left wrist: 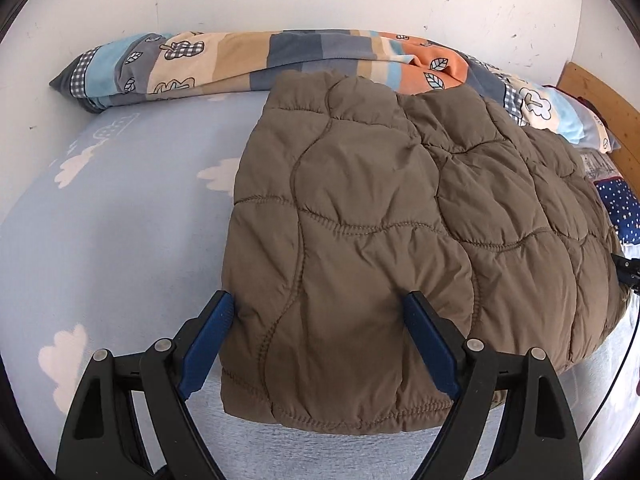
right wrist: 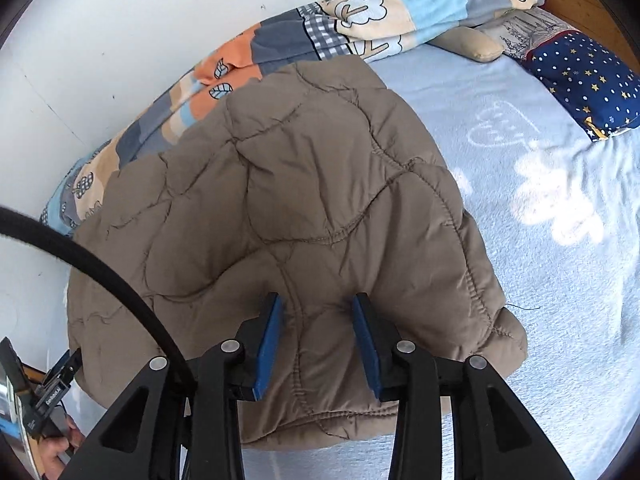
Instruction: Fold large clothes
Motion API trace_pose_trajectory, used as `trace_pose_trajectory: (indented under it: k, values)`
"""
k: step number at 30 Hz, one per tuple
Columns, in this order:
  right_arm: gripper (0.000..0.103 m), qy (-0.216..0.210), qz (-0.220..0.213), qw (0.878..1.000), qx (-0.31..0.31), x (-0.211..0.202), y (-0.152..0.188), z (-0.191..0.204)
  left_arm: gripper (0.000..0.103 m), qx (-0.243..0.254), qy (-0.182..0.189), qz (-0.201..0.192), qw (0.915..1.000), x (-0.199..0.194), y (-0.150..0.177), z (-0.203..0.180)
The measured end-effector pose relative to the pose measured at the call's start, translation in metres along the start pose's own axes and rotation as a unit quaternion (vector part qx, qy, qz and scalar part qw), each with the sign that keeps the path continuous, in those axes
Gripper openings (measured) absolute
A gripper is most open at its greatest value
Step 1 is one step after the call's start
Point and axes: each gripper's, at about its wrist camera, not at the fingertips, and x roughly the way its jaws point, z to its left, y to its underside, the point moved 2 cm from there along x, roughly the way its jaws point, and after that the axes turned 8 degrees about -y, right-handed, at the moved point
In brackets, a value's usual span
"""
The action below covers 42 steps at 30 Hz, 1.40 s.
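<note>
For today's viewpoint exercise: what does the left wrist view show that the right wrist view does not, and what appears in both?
Only the left wrist view: the left gripper, jaws wide apart over the jacket's near corner.

Only the right wrist view: the right gripper, a black cable, a hand.

Both: the brown quilted jacket, the patchwork quilt, the starry pillow, the blue bedsheet.

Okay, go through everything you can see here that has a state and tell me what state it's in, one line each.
Brown quilted jacket: folded into a compact bundle, lying on the bed.
Left gripper: open wide, fingers on either side of the jacket's near corner, not pinching.
Right gripper: open, fingers apart over the jacket's near edge, not pinching.
Patchwork duvet: bunched up along the wall.
Star-print pillow: lying flat on the bed.
</note>
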Motion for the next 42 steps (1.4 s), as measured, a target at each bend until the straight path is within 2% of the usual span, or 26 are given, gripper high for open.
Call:
trace_pose_trajectory:
  k: [6, 19, 22, 28, 30, 34, 42]
  values:
    - [0.041, -0.008, 0.013, 1.000, 0.013, 0.010, 0.003, -0.009, 0.088, 0.010, -0.013, -0.004, 0.9999, 0.002, 0.001, -0.004]
    - [0.041, 0.001, 0.013, 1.000, 0.006, 0.009, 0.003, -0.006, 0.088, 0.028, -0.036, -0.021, 0.9987, -0.005, 0.003, -0.010]
    - [0.042, 0.003, 0.001, 1.000, 0.000, 0.001, 0.001, 0.001, 0.088, 0.032, -0.041, -0.028, 0.9982, -0.007, 0.002, -0.011]
    - [0.044, -0.019, -0.025, 0.999, -0.040, -0.007, 0.001, 0.031, 0.088, 0.048, -0.054, -0.041, 0.9965, -0.012, 0.001, -0.015]
    - [0.044, -0.035, -0.023, 0.998, -0.053, -0.004, 0.003, 0.042, 0.088, 0.052, -0.055, -0.042, 0.9962, -0.012, 0.001, -0.016]
    - [0.047, -0.035, -0.012, 0.996, -0.082, 0.004, 0.009, 0.058, 0.088, 0.052, -0.056, -0.042, 0.9962, -0.012, 0.001, -0.016]
    - [0.051, -0.034, 0.006, 0.996, -0.079, 0.021, 0.011, 0.055, 0.088, 0.054, -0.057, -0.042, 0.9960, -0.012, 0.002, -0.016]
